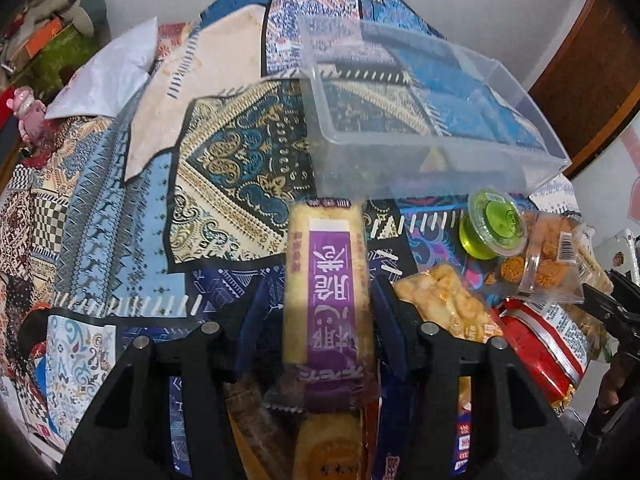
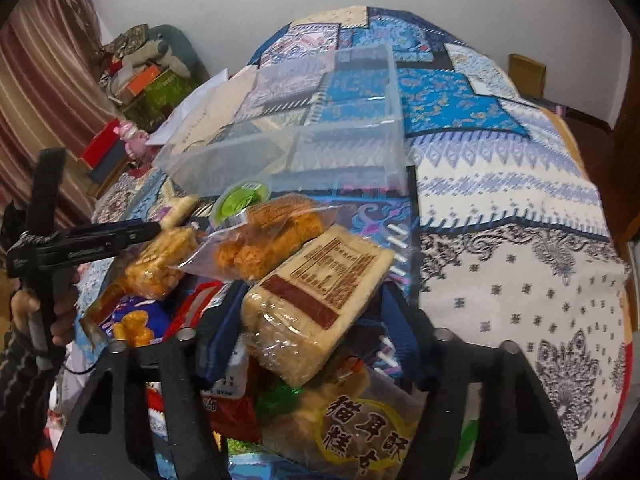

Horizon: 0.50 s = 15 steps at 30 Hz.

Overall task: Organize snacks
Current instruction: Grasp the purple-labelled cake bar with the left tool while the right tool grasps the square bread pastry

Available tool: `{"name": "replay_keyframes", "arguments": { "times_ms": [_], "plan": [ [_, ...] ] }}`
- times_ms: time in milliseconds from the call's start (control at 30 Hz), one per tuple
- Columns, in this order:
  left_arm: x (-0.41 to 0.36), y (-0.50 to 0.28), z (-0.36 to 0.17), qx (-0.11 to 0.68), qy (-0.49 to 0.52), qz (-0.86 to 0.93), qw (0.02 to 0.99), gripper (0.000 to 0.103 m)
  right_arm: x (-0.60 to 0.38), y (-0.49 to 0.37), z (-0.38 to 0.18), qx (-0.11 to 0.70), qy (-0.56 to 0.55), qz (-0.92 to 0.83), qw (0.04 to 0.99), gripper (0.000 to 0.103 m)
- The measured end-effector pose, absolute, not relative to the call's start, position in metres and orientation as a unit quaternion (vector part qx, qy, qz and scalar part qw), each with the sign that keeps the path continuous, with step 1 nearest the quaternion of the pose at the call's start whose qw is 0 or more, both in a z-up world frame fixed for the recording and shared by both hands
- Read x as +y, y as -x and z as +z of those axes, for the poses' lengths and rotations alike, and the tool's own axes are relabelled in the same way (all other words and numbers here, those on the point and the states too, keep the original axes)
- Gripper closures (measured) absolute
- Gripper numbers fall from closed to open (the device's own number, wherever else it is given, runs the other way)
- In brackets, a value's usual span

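Observation:
My left gripper (image 1: 328,304) is shut on a long yellow snack stick with a purple label (image 1: 326,280), its blue pads against both sides. In the right wrist view the left gripper (image 2: 154,229) reaches in from the left, the stick's end (image 2: 180,208) poking past it. My right gripper (image 2: 312,312) is shut on a pale cracker pack with a brown label (image 2: 316,292), tilted above the snack pile. A clear plastic box (image 1: 440,152) (image 2: 320,148) lies on the bed just beyond the pile.
A green jelly cup (image 1: 494,224) (image 2: 240,200), a bag of orange balls (image 1: 548,256) (image 2: 256,248), a red packet (image 1: 540,340) and a yellow printed pack (image 2: 360,428) crowd the pile. The patterned bedspread (image 2: 520,280) stretches right. Boxes and a plush toy (image 2: 152,72) stand beyond the bed's left side.

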<state>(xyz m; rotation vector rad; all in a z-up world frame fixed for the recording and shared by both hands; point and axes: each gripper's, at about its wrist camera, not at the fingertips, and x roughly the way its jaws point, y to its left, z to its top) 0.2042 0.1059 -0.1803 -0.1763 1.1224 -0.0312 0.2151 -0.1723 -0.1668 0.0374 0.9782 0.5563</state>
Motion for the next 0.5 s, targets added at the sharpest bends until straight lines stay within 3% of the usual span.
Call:
{"name": "replay_keyframes", "arguments": {
  "times_ms": [133,233,500],
  "plan": [
    [0.102,-0.211,-0.190,0.544,0.078,-0.017,0.835,0.049,-0.177,-0.215,-0.168,0.463,-0.034,0.267,0.844,0.048],
    [0.105,-0.213,-0.191,0.544,0.088,-0.017,0.834,0.058,-0.178,-0.214,-0.167,0.459,-0.036,0.265,0.847,0.051],
    [0.103,-0.191,-0.170,0.506,0.076,-0.007,0.859,0.058,-0.184,-0.208,-0.159,0.444,-0.043,0.254,0.858,0.062]
  ]
}}
